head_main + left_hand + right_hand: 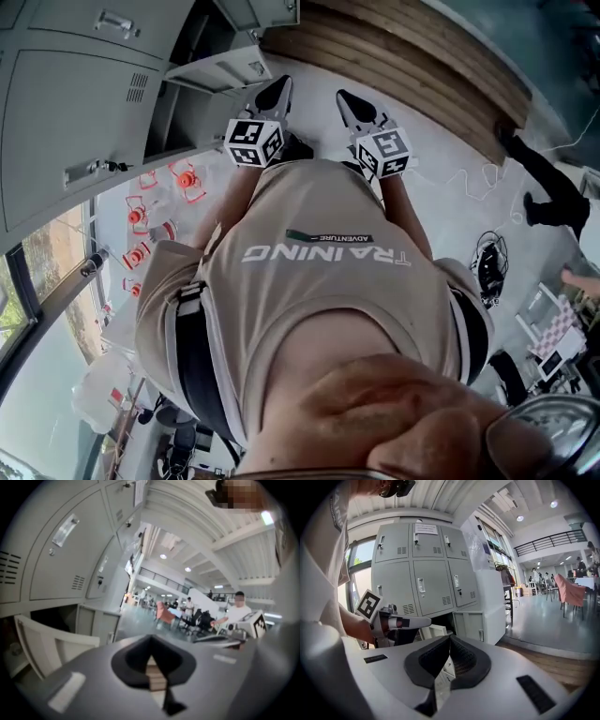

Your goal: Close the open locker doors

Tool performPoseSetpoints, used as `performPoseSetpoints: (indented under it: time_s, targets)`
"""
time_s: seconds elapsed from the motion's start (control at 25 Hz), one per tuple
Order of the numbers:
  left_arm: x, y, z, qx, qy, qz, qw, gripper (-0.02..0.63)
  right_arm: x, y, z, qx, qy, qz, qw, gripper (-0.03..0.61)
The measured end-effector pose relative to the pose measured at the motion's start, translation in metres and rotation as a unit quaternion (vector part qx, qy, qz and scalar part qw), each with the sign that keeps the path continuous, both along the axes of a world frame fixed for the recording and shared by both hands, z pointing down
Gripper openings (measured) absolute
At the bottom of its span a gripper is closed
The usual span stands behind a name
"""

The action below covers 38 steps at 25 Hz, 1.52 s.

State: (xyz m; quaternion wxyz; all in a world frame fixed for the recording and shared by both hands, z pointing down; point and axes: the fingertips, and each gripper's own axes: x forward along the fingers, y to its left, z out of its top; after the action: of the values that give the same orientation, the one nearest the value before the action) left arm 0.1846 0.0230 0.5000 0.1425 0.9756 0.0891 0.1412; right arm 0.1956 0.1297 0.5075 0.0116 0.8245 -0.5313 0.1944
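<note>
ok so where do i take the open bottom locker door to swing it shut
Probably the free vertical edge of the open door, beside its latch, coming from the room side: that edge stands clear of the lockers, farthest from where it pivots.

Head view steeply downward, gripper views looking forward, all sharing the nearby lockers [424, 581]

Right tool [449, 640] jaws together, left tool [426, 621] near open locker door [468, 625]
</note>
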Motion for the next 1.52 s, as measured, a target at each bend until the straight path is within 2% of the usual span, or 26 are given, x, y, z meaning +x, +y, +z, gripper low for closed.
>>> performPoseSetpoints:
  time_s: [0.12, 0.24, 0.48, 0.64, 0.84, 1.04, 1.24, 1.36, 1.52]
  targets:
    - [0.018, -0.007, -0.001, -0.004, 0.011, 0.006, 0.9999, 0.000, 0.020, -0.017, 0.006, -0.014, 0.007, -0.017, 1.000, 0.014]
    - [0.028, -0.023, 0.002, -0.002, 0.012, -0.010, 0.9999, 0.000, 0.035, -0.039, 0.010, -0.011, 0.004, -0.032, 0.999, 0.014]
    - [0.024, -0.065, 0.000, 0.017, 0.004, -0.086, 0.9962, 0.000, 0.048, -0.086, 0.014, -0.022, -0.007, -0.118, 0.993, 0.014]
    - [0.016, -0.093, 0.002, 0.025, -0.011, -0.154, 0.9876, 0.000, 0.060, -0.120, 0.015, -0.026, -0.006, -0.187, 0.982, 0.014]
    - [0.009, -0.113, 0.004, 0.026, -0.026, -0.229, 0.9727, 0.000, 0.076, -0.154, 0.019, -0.034, 0.003, -0.265, 0.964, 0.014]
    - [-0.005, -0.123, 0.015, 0.020, -0.048, -0.303, 0.9517, 0.000, 0.082, -0.177, 0.041, -0.047, -0.010, -0.333, 0.942, 0.014]
    - [-0.037, -0.126, 0.029, 0.001, -0.074, -0.374, 0.9246, 0.000, 0.080, -0.193, 0.075, -0.081, -0.043, -0.373, 0.923, 0.014]
    - [-0.060, -0.128, 0.035, -0.002, -0.091, -0.408, 0.9083, 0.000, 0.072, -0.203, 0.091, -0.102, -0.024, -0.404, 0.909, 0.014]
    - [-0.080, -0.129, 0.041, -0.010, -0.097, -0.435, 0.8950, 0.000, 0.070, -0.210, 0.102, -0.108, -0.029, -0.417, 0.902, 0.014]
